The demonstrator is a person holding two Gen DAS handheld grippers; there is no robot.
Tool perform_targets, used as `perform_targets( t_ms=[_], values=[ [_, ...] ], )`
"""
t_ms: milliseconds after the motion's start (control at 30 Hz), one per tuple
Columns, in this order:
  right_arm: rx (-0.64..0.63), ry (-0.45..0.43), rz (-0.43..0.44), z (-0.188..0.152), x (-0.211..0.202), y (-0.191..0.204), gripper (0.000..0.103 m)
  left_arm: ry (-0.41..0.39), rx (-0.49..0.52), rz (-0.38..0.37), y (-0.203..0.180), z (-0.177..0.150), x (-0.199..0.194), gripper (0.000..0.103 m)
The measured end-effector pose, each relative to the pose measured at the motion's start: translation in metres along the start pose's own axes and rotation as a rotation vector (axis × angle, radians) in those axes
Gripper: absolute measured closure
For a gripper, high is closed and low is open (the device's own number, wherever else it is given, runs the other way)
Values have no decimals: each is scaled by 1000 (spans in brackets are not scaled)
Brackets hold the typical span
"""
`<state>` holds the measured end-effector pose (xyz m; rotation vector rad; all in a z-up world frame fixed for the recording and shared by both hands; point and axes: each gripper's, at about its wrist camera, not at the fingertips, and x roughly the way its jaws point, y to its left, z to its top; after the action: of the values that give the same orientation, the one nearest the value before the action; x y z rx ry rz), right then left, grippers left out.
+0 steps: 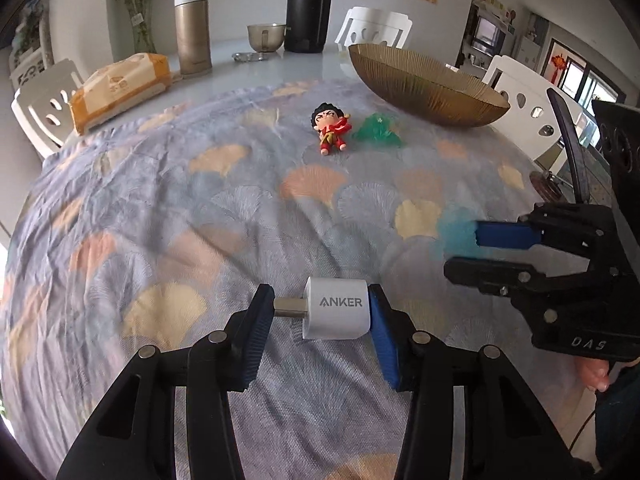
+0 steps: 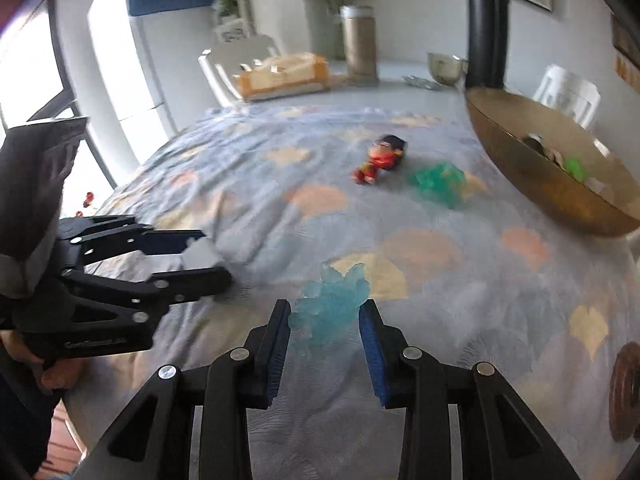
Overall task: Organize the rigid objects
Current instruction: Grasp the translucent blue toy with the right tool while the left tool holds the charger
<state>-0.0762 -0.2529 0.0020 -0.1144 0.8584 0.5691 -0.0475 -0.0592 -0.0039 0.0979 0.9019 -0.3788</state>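
My left gripper is shut on a white Anker charger, its metal prongs against the left pad, just above the patterned cloth. My right gripper is shut on a translucent light-blue toy, and its pads touch both sides. In the left wrist view the right gripper comes in from the right with the blue toy at its tips. A red-clad figurine and a translucent green toy lie side by side farther back. Beyond them stands a ribbed golden bowl holding several small items.
At the table's far side are a tissue pack, a beige thermos, a metal cup and a tall black bottle. White chairs ring the table. A brown round object lies at the right edge.
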Motion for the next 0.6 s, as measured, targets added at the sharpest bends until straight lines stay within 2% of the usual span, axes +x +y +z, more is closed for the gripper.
perform_targets(
  t_ms=[33,133,167,200,233,267,467,600],
  values=[
    [-3,13,-7,-1,2,0,69,9,-9,13,2,-1,1,52],
    [0,32,-13,-2,5,-1,68,22,-15,18,7,-5,-1,51],
    [1,32,-14,-2,6,-1,64,27,-7,24,9,-6,-3,49],
    [2,31,-18,-2,6,-1,53,28,-4,36,10,-8,-3,43],
    [1,29,-22,-2,6,-1,46,32,-2,56,12,-9,-4,35],
    [-2,23,-27,-2,5,-1,38,35,-4,76,15,-11,-4,34],
    [-24,25,-19,-2,6,4,38,44,-25,75,18,-15,-9,34],
    [-12,20,-4,-2,4,2,38,30,-39,11,5,-17,-15,34]
  ],
)
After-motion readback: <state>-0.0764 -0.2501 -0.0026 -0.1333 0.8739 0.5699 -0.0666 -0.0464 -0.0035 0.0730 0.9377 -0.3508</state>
